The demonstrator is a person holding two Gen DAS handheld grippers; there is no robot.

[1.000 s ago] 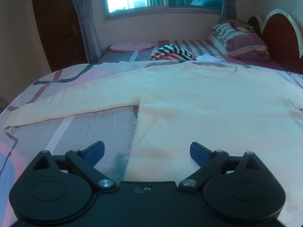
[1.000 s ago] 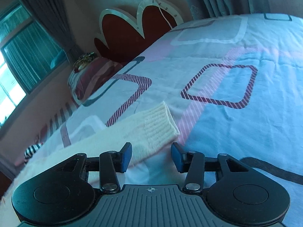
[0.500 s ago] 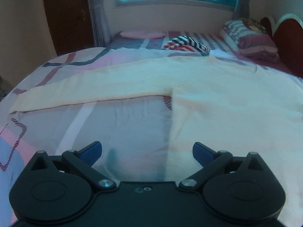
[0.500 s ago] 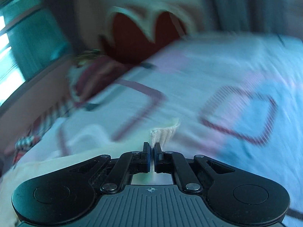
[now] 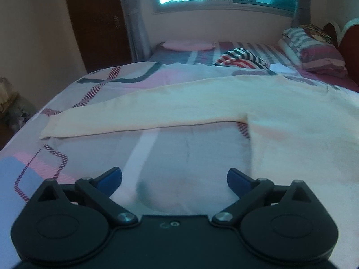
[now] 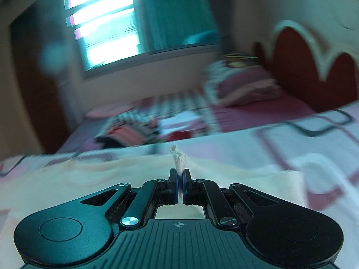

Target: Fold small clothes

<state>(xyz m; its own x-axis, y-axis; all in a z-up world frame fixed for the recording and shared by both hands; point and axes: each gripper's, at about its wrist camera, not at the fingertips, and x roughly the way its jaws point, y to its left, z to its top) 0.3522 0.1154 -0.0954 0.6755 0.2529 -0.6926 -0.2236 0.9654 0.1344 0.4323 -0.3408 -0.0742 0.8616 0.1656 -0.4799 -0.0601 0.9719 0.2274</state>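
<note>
- The right hand-held gripper (image 6: 180, 185) is clamped on the ribbed cuff (image 6: 179, 160) of the cream sweater (image 5: 280, 121), and only a thin pinch of cloth pokes up between the pads at the centre of its frame. With so little fabric caught, I judge a quick swing could pull the cuff free and drop the sleeve short of the body.
- That view is smeared with blur, so the carry looks fast; a fast carry may drag the whole sweater across the bed (image 5: 157, 157) and ruck up the part that lies flat.
- The sweater lies spread on the bed, its body at the right of the left view and its other sleeve (image 5: 139, 114) stretched towards the middle left, well apart from the gripper.
- The left hand-held gripper (image 5: 174, 180) hangs with its jaws wide and nothing between them, over bare quilt at the bottom of the frame. Nothing pins the body down, so the fold line may wander.
- The striped cloth (image 5: 242, 59) and the pillows (image 5: 314, 51) sit in the upper right, near the collar; a sleeve thrown too far could land against them.
</note>
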